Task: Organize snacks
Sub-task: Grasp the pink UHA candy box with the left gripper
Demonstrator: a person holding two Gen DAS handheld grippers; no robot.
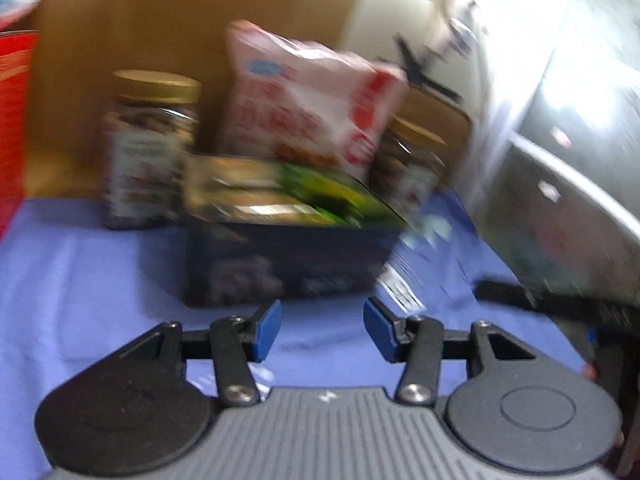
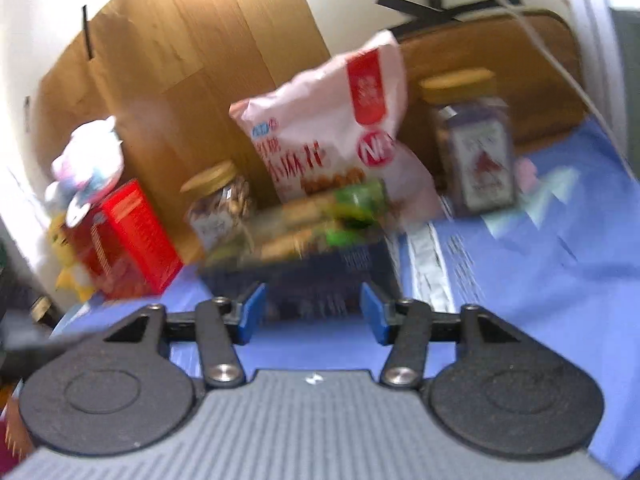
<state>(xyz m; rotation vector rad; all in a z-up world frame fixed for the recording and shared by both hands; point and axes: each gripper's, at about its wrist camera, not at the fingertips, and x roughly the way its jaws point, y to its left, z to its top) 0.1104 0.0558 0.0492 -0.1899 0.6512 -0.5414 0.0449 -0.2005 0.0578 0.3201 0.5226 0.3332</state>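
We hold both grippers low over the blue cloth (image 2: 540, 280), each facing the same cluster of snacks, and both views are smeared, so fine print is lost to us. Our left gripper (image 1: 322, 334) has its jaws wide and empty, short of the dark box (image 1: 288, 264); our right gripper (image 2: 312, 312) is likewise spread and holds nothing, its pads framing the near face of that box (image 2: 320, 276) without touching it, as far as we can tell. The box lies flat at the front, its green-and-tan top up, probably because it is the nearest piece to take. Behind it the pink bag (image 2: 340, 140) stands leaning back toward the wooden board (image 2: 192, 80), which seems to prop it. Two gold-lidded jars flank the bag: the left jar (image 2: 220, 208) beside the red carton (image 2: 128, 236), the right jar (image 2: 476, 152) standing apart on the cloth. A plush toy (image 2: 88, 160) sits atop the carton. We judge the sorting is barely begun, with tall items at the back and nothing gripped.
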